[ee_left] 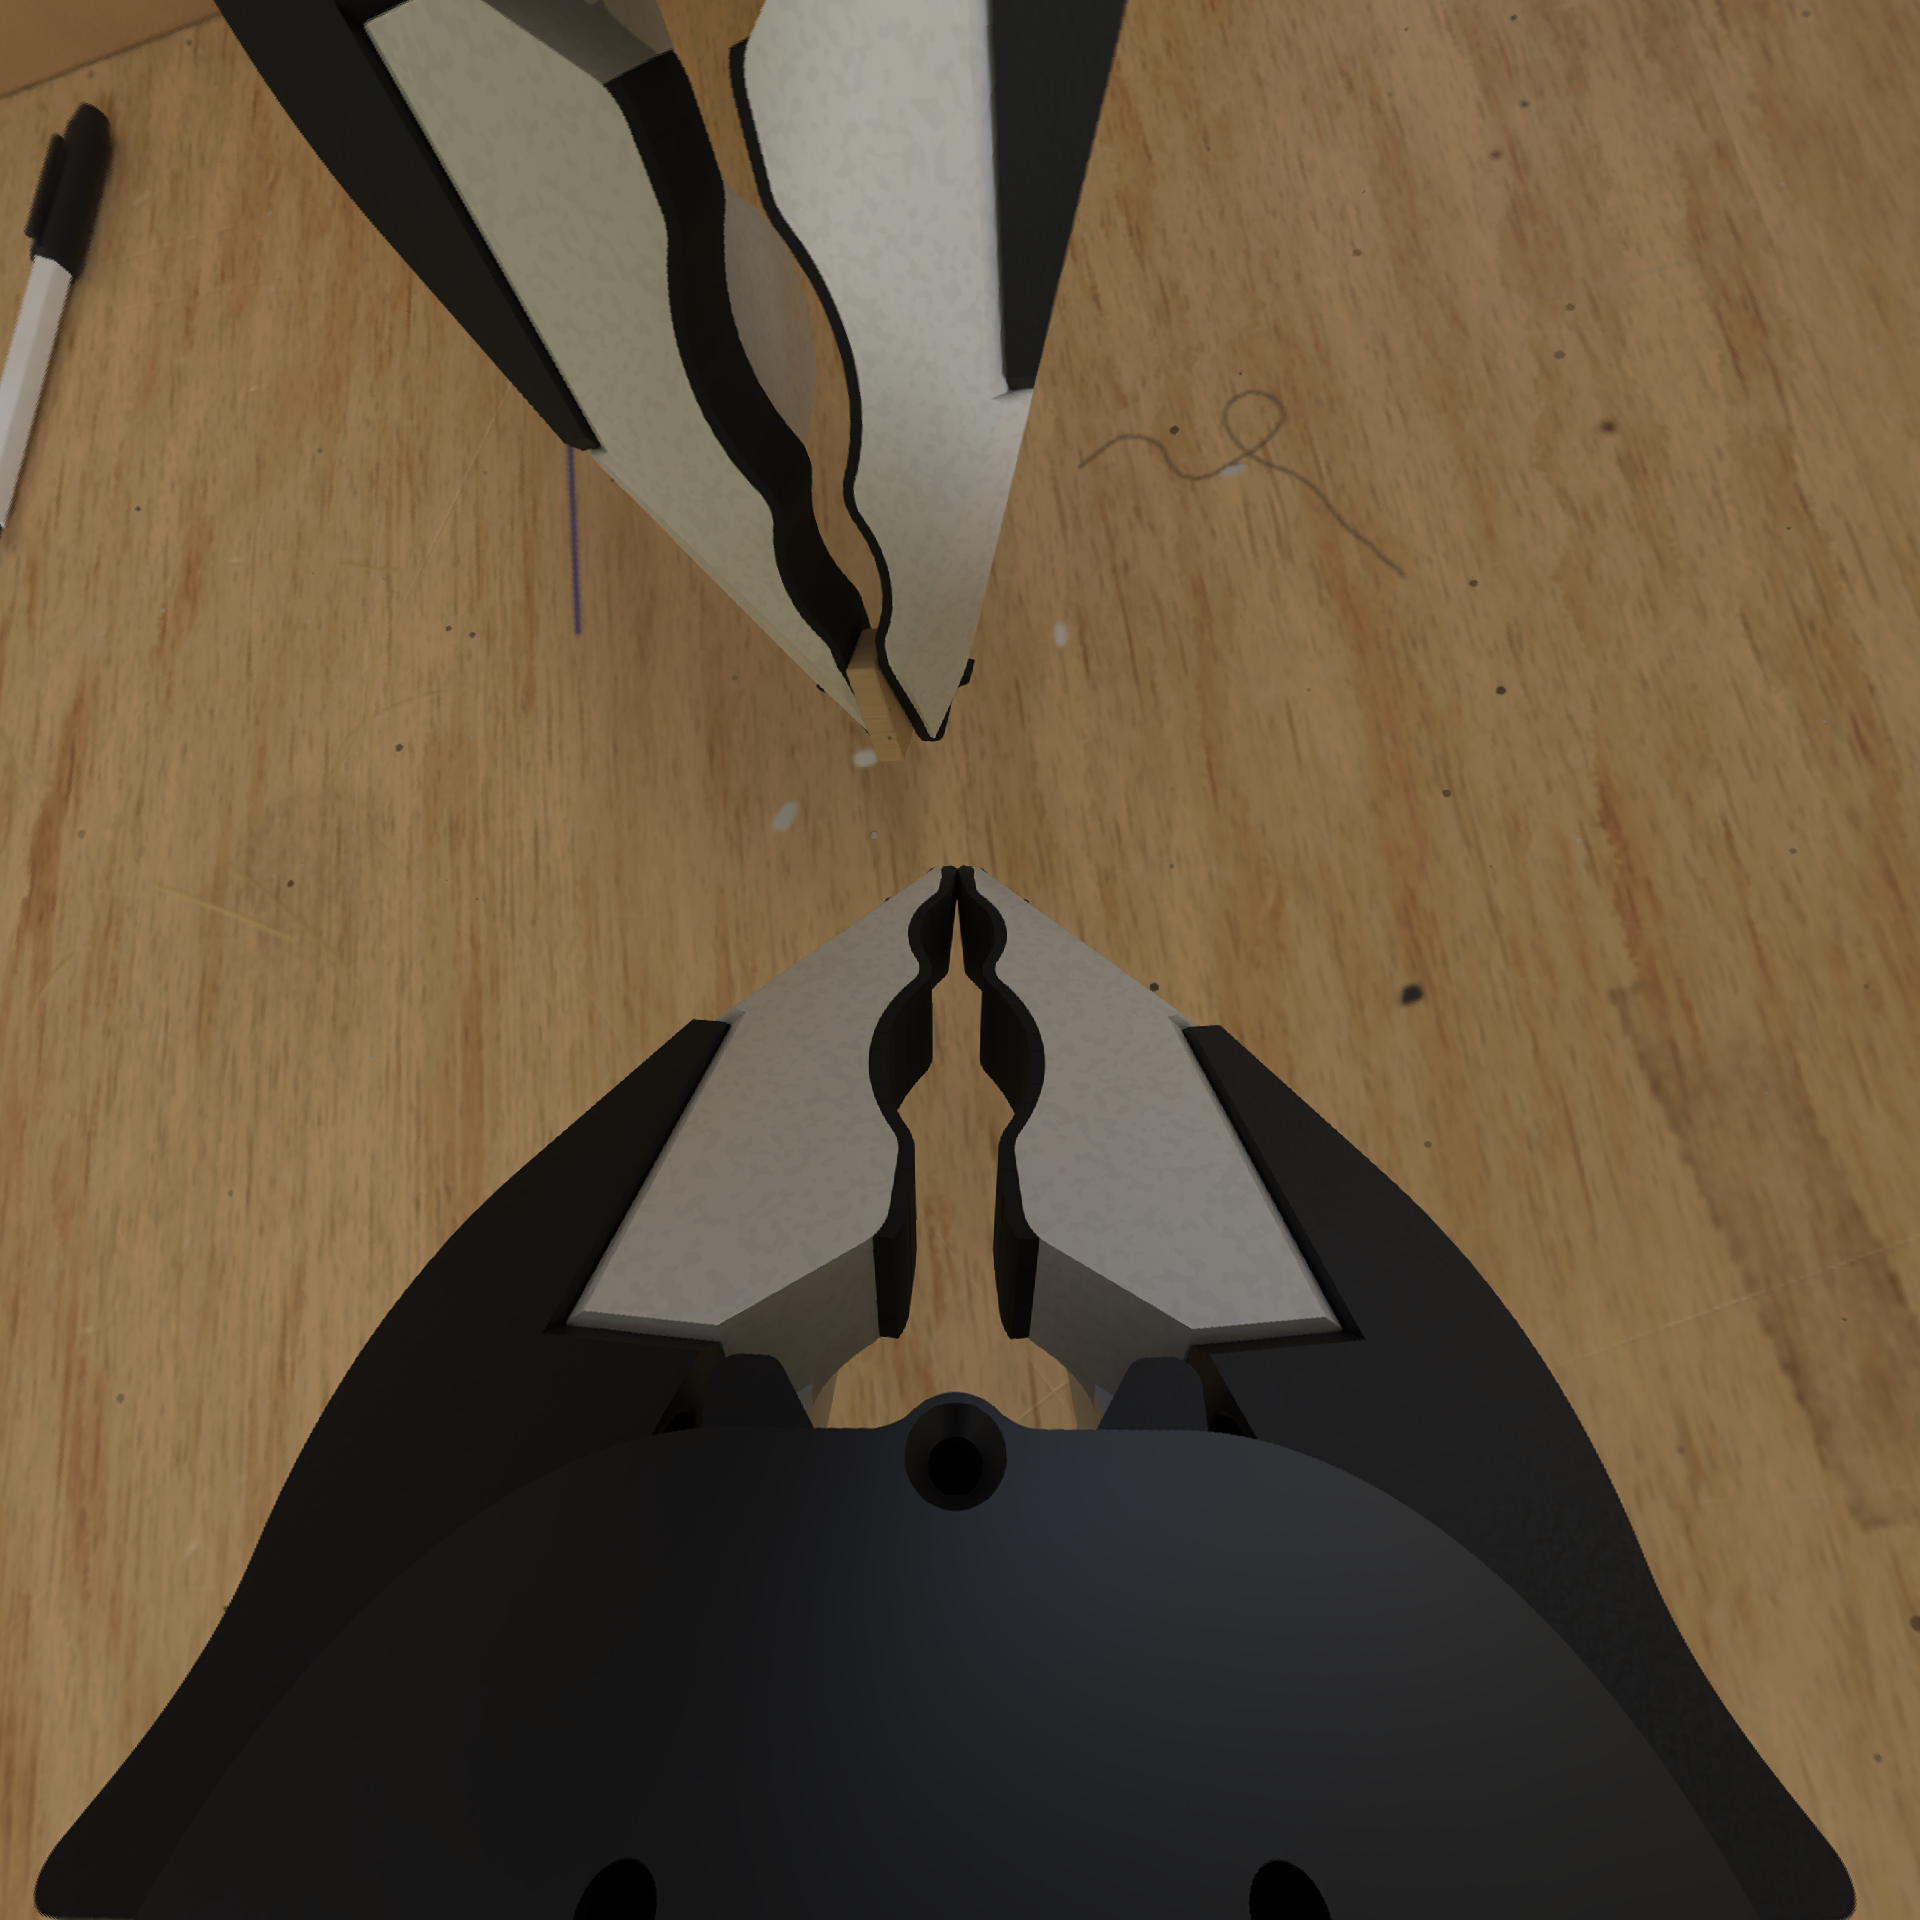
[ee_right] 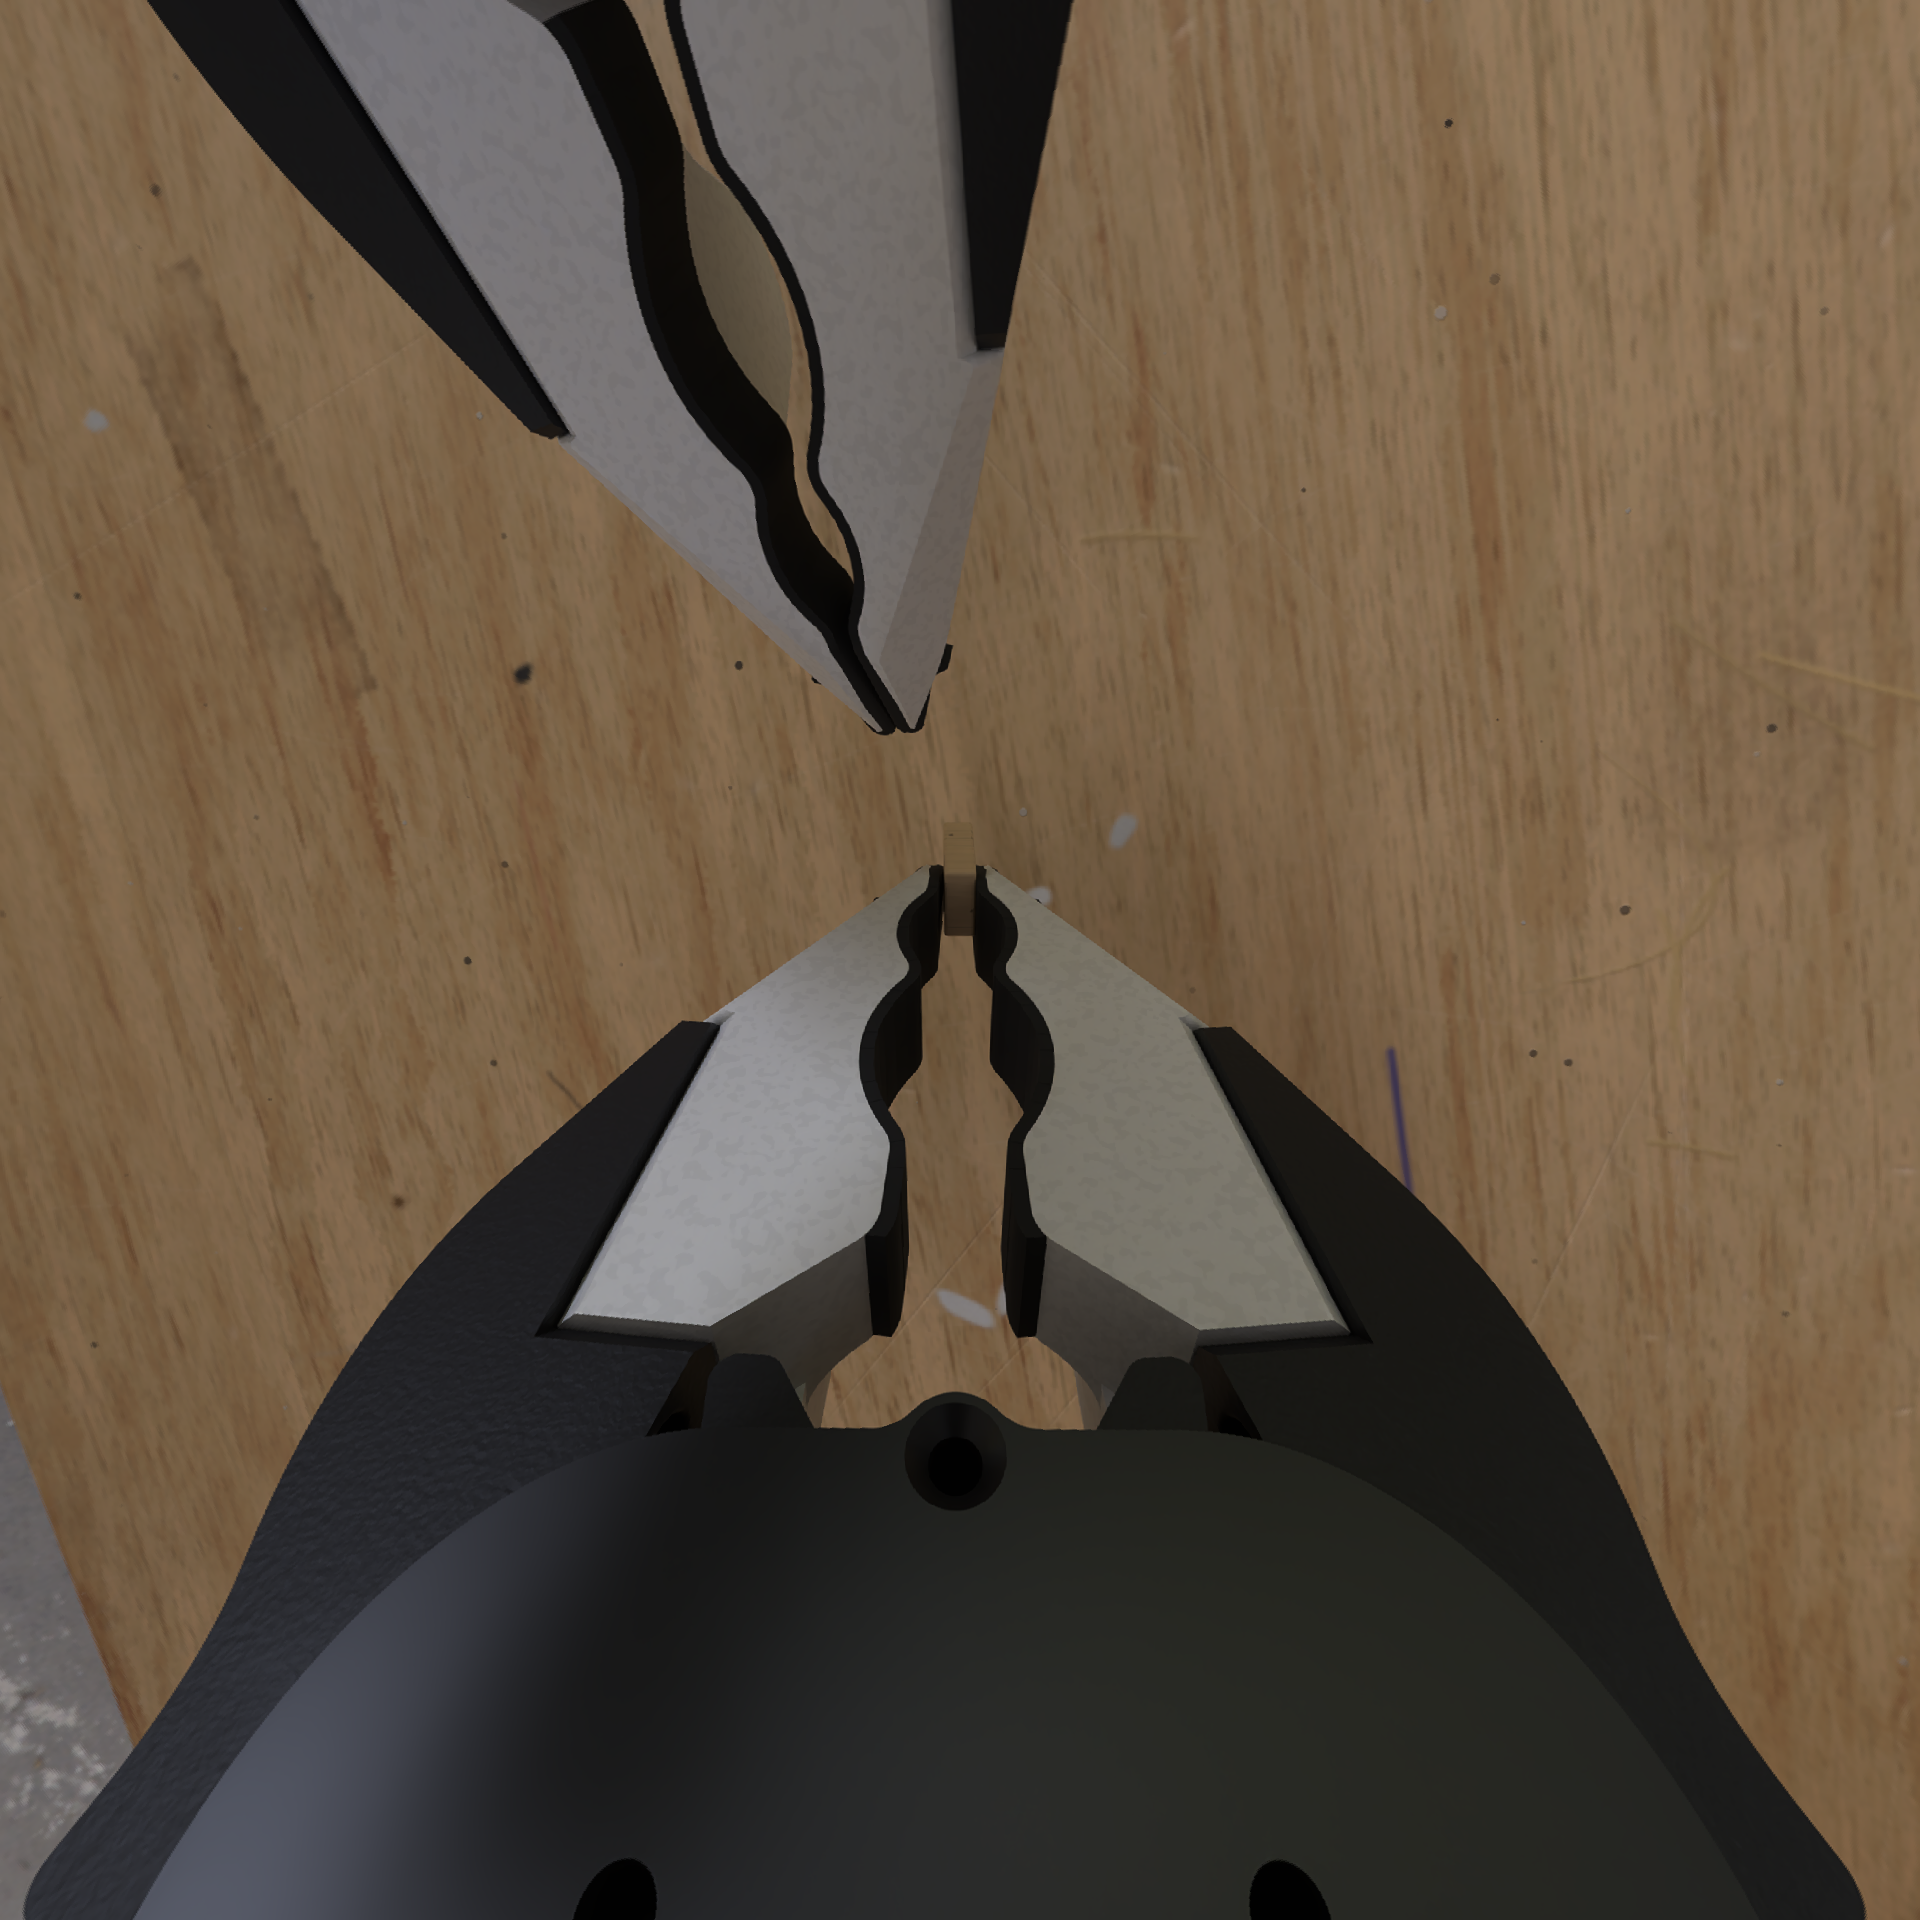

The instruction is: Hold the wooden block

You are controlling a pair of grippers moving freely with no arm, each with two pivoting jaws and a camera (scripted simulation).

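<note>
Pinching the wooden block [ee_right: 958, 896] at its very tips, your right gripper [ee_right: 958, 873] has its fingers clamped on either side of the small tan piece, which pokes out just past them above the desk [ee_right: 1455, 520]. Your left gripper [ee_left: 956, 871] faces it tip to tip, close but apart, its fingers pressed together on nothing. From the left wrist view the block [ee_left: 881, 717] shows between the right gripper's [ee_left: 896, 727] tips. A black-capped marker [ee_left: 47, 281] lies off toward the desk's edge.
</note>
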